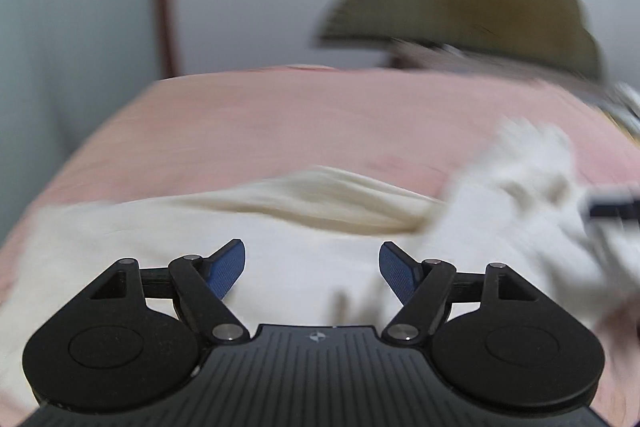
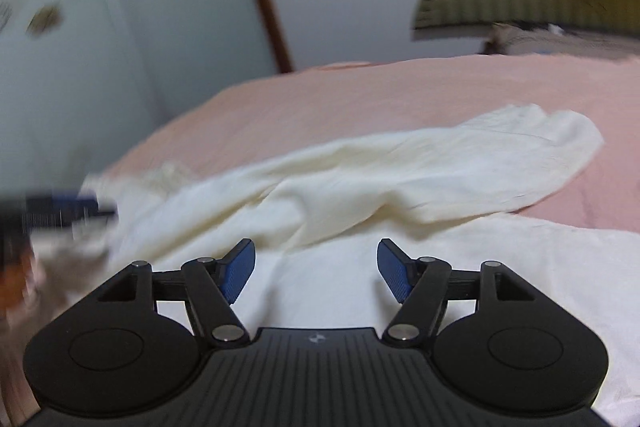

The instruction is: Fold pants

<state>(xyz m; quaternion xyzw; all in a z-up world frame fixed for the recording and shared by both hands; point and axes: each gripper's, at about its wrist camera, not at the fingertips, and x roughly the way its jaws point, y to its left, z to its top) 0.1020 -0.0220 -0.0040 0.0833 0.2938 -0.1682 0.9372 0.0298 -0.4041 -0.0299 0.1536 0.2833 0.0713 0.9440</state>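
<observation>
Pants (image 2: 360,187) lie rumpled across the near part of the pink bed (image 2: 400,87), folded over once at most; your left gripper (image 1: 312,269) and right gripper (image 2: 316,269) hold nothing, fingers apart, so tidy folds remain.

The left hand-held gripper (image 1: 312,269) points forward and somewhat downward, its two blue-padded fingers (image 1: 226,269) spread well apart with nothing pinched between them. The right hand-held gripper (image 2: 316,269) sits in much the same pose, tilted downward, fingers (image 2: 394,275) parted and gripping nothing. Each shows up as a dark blur at the edge of the other's view.
</observation>
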